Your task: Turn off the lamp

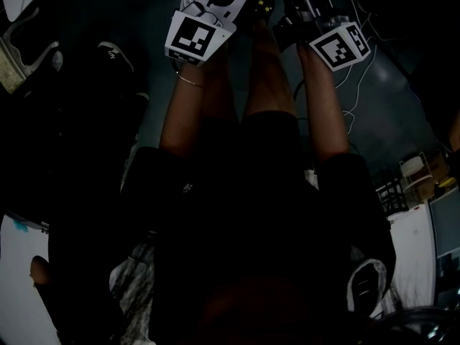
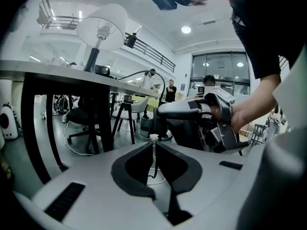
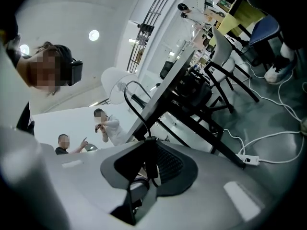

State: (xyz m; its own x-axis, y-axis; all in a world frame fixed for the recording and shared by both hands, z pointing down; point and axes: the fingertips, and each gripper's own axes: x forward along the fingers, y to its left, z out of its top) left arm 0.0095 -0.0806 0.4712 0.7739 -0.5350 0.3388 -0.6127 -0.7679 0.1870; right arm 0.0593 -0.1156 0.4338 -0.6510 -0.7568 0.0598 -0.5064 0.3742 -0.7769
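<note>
The lamp (image 2: 102, 25) has a white shade and stands on a dark table (image 2: 72, 74); its shade (image 3: 113, 84) also shows in the right gripper view. A black cord (image 3: 128, 97) arcs off the table down to my right gripper (image 3: 147, 150), which is shut on the cord's black inline switch (image 3: 147, 153). In the left gripper view a hand holds that right gripper (image 2: 160, 110) just ahead. My left gripper (image 2: 152, 147) has its jaws drawn to a narrow slit. A thin dark line runs in the slit, and I cannot tell whether the pads pinch it. The head view is dark, with both grippers at the top.
Office chairs (image 2: 81, 116) and a stool (image 2: 123, 111) stand under and behind the table. A white power strip (image 3: 247, 160) with white cables lies on the grey floor. Several people stand in the background.
</note>
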